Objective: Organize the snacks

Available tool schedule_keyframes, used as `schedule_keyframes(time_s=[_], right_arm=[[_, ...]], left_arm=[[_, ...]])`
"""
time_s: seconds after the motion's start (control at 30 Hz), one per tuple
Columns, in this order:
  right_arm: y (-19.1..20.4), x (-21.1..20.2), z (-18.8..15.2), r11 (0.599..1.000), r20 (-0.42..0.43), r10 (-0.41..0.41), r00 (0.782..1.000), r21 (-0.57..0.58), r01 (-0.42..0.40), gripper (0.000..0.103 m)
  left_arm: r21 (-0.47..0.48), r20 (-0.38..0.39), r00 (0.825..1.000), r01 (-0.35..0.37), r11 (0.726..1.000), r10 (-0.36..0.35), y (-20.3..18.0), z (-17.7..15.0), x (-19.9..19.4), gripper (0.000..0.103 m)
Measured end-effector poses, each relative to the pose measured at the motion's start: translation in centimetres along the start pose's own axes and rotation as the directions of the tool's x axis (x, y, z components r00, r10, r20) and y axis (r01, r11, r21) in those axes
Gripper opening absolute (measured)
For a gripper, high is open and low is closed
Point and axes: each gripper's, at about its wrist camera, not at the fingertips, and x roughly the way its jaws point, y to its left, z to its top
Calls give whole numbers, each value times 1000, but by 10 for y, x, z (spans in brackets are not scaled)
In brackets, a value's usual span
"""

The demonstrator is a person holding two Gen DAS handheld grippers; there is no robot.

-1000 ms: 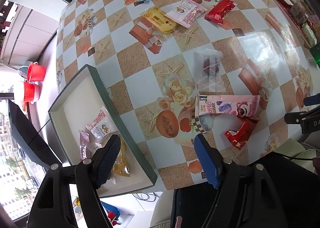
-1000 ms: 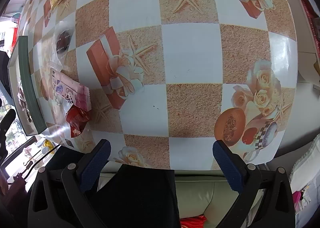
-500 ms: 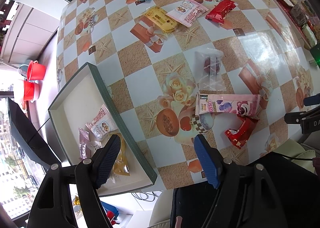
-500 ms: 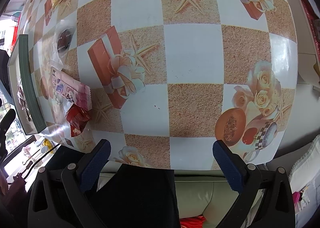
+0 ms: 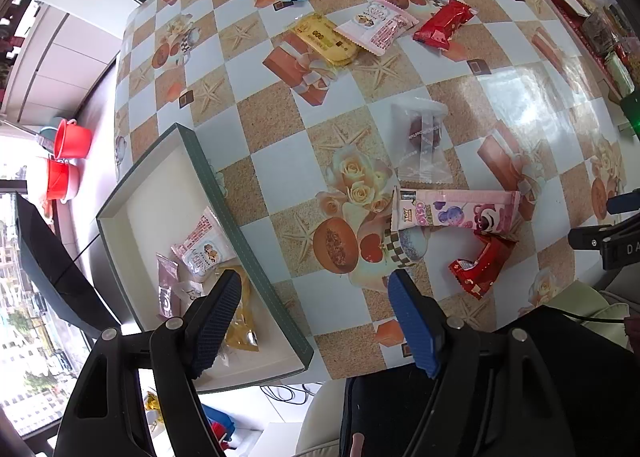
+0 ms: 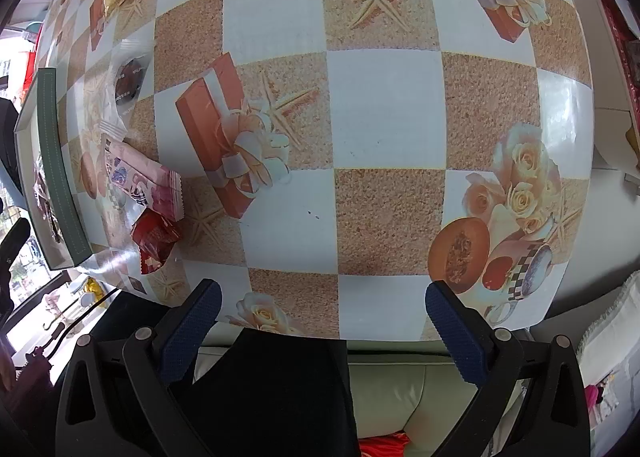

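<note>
1. A checkered tablecloth (image 5: 280, 177) printed with starfish, roses and gift boxes covers the table.
2. A green-rimmed tray (image 5: 224, 197) sits at the table's left edge, holding a few snack packets (image 5: 202, 249).
3. Right of the tray lie a pink packet (image 5: 456, 211) and a red packet (image 5: 482, 263), touching.
4. The left gripper (image 5: 314, 317) hangs wide and empty over the tray's rim.
5. The right gripper (image 6: 322, 325) gapes, empty, well right of the tray.
6. Red buckets (image 5: 66, 157) stand on the floor left of the tray.

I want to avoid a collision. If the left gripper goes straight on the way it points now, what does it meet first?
Probably the bare tablecloth just beside the green-rimmed box. The left gripper stands open and empty, and no snack lies between its fingers; depth is unclear.
</note>
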Motion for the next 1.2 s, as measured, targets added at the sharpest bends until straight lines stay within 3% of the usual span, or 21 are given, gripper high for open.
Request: schedule_keyframes(time_s=[0.77,0.9,1.07,1.13,1.2], right_arm=[[-2,1,-3,999,-4,-30,1000,-15,30,103],[3,-33,-10,996,60,-32,998,-83,37,103],[18,-104,-46,955,170,-50,984,-279,97,103],[20,-128,-63,938,217,-49,975,-325,120,103],[20,-136,-69,930,234,-34,972,-349,116,103]], left_arm=[[-32,0,999,36,999,-36,-3,0,-2,79],[83,43,996,75,994,-79,-3,5,-30,79],[261,111,989,61,963,-92,-8,6,-73,79],[272,153,982,70,960,-115,-9,9,-86,80],[209,207,972,70,975,-114,-7,16,-87,84]])
